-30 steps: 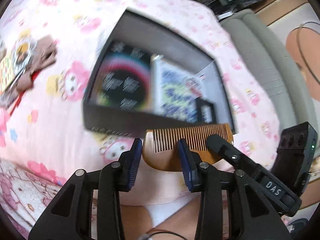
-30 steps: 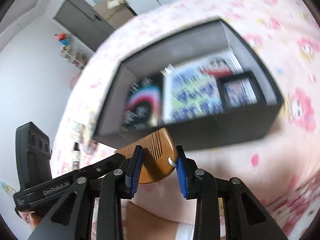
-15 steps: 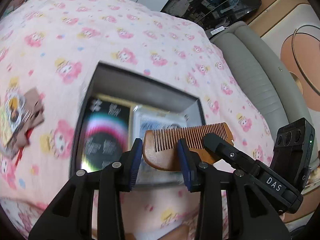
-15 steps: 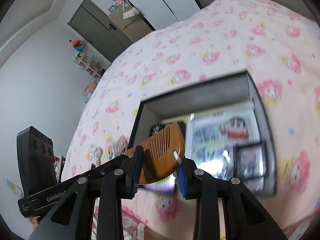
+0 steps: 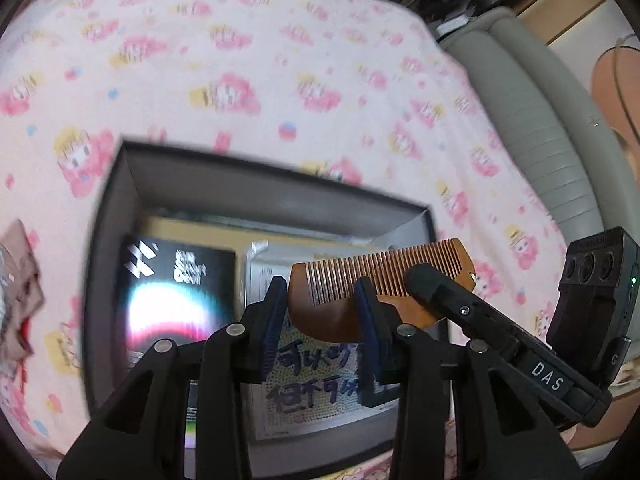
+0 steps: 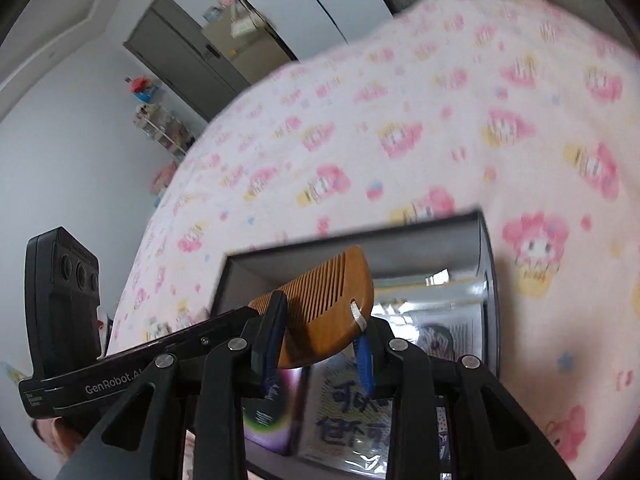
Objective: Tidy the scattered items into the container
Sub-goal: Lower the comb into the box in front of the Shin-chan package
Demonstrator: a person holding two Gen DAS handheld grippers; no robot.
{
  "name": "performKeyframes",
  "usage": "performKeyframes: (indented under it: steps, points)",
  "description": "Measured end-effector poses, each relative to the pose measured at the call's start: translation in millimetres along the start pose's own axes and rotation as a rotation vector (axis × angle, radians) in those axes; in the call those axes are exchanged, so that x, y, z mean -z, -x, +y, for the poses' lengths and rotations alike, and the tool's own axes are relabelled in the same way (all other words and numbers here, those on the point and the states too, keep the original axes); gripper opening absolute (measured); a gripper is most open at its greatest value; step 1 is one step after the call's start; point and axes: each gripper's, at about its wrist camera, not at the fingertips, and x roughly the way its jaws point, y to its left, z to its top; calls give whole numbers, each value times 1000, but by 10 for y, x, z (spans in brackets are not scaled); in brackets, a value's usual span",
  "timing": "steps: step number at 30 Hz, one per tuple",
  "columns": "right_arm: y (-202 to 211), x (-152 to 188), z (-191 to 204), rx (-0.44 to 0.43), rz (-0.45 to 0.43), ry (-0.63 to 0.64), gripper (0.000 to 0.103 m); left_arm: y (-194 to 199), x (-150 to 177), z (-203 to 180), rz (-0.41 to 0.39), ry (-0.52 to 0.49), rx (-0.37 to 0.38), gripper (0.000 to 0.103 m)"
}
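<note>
Fingers of both grippers clamp one wooden comb (image 5: 360, 300) over the pink cartoon-print blanket (image 5: 240, 60). Below it sits the dark open box (image 5: 108, 240), holding a black package (image 5: 176, 300) and a bagged card with handwritten characters (image 5: 316, 384). Each end of the comb is pinched: left gripper (image 5: 320, 320) one end, right gripper (image 6: 316, 340) the other, teeth pointing away.

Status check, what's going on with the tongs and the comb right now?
Both tongs, left and right, shut on the comb. Comb held over the open box. Nothing in the way.
</note>
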Motion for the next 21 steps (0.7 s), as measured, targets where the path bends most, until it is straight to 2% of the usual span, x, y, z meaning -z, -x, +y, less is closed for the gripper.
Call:
performKeyframes:
  steps: [2,4,5,6,11,16,21]
  points:
    - [-130,10,-109,6,40,-18,27,-161,35,26,29,6,11,32]
    - [-219,12,-124,-20,73,-18,27,-303,71,21,66,18,59,31]
    - [-273,26,-108,-32,92,-16,28,-345,75,8,74,15,51,25]
    - [-310,37,-94,-20,98,-11,22,-381,80,1,73,6,31,24]
    - [-376,53,-143,110,84,28,22,-453,79,110,69,15,-47,24]
    - [-243,9,-227,132,50,9,22,-291,116,232,32,21,-152,28]
    - [-133,-48,-247,173,5,13,22,-251,147,326,40,12,-165,31]
